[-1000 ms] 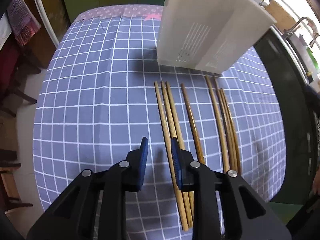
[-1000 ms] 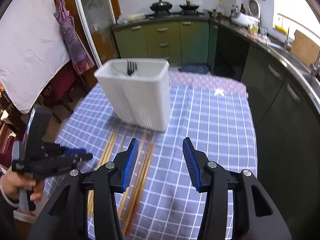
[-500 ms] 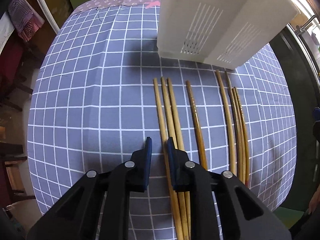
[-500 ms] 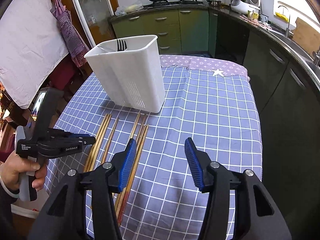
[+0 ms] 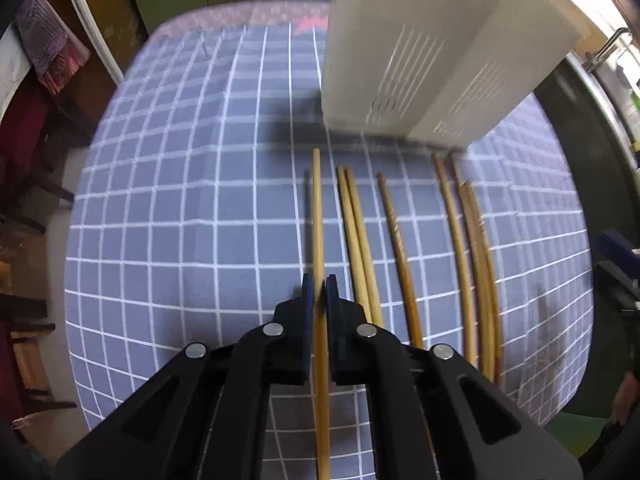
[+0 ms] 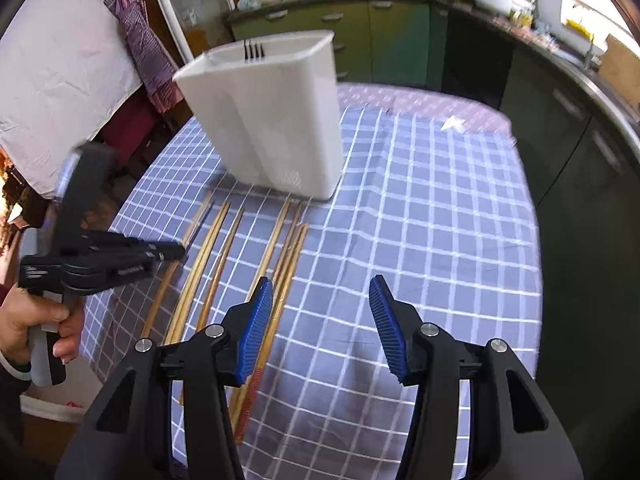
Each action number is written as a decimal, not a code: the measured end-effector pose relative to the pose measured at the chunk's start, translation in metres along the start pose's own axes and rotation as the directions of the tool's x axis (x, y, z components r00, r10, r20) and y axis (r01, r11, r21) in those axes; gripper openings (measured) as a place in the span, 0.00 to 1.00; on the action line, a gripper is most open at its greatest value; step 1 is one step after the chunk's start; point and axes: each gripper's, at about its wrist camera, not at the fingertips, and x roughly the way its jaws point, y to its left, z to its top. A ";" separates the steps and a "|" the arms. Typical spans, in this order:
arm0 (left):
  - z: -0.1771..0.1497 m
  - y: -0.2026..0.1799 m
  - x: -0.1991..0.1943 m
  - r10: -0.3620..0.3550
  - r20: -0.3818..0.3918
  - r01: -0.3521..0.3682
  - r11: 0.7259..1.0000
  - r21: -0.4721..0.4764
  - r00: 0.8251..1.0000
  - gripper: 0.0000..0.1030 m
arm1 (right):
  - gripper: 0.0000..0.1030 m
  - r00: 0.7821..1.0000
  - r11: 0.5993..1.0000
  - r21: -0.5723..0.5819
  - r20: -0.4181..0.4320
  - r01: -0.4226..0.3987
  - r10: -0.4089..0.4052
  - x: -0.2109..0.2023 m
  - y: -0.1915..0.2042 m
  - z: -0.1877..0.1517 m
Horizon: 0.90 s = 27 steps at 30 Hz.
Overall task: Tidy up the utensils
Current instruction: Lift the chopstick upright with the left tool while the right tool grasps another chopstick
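One chopstick [image 5: 318,220] is clamped between the nearly closed jaws of the left gripper [image 5: 319,288], running up the middle of the left wrist view with its far tip toward the white utensil holder [image 5: 432,60] at the upper right. Its shadow on the checked tablecloth [image 5: 180,220] suggests it sits slightly above the cloth. Six other chopsticks [image 5: 400,248] lie on the cloth to the right of it, roughly parallel, their far ends near the holder's base. In the right wrist view the right gripper [image 6: 320,328] hangs over the cloth at lower centre, its blue-padded jaws spread wide with nothing between them. A fork [image 6: 253,49] pokes its tines above the holder's rim at upper centre. The person's left hand [image 6: 36,324] grips the left tool's handle at the left edge.
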 end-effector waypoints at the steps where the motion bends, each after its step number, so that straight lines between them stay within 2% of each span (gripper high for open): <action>1: -0.001 0.002 -0.007 -0.006 0.024 0.006 1.000 0.000 1.000 0.06 | 0.49 1.000 1.000 -0.001 -0.026 -0.002 0.002 0.008 0.002 0.002; 2: -0.002 0.005 -0.015 -0.016 0.048 0.016 1.000 -0.001 0.999 0.06 | 0.49 0.999 1.000 -0.001 -0.050 -0.008 0.008 0.016 0.004 0.003; 3: -0.003 0.008 -0.024 -0.032 0.079 0.032 0.999 0.001 0.996 0.06 | 0.43 0.997 1.000 -0.001 -0.072 -0.016 0.016 0.024 0.006 0.004; 4: -0.005 0.009 -0.034 -0.035 0.111 0.034 0.999 0.004 0.993 0.06 | 0.30 0.996 1.000 -0.002 -0.090 -0.020 0.020 0.030 0.007 0.005; 6: -0.010 0.013 -0.053 -0.043 0.173 0.042 0.999 0.008 0.984 0.06 | 0.22 0.991 1.000 -0.006 -0.134 -0.023 0.022 0.045 0.013 0.007; 11: -0.019 0.025 -0.090 -0.044 0.295 0.037 0.999 0.028 0.955 0.06 | 0.18 0.981 1.000 -0.017 -0.196 0.000 -0.003 0.071 0.023 0.009; 15: -0.030 0.032 -0.104 -0.062 0.322 0.053 0.998 0.037 0.945 0.06 | 0.13 0.975 0.999 -0.033 -0.219 0.038 -0.044 0.082 0.027 0.012; 27: -0.048 0.030 -0.121 -0.083 0.367 0.060 0.995 0.075 0.926 0.06 | 0.13 0.952 0.995 -0.056 -0.290 0.088 -0.100 0.106 0.041 0.018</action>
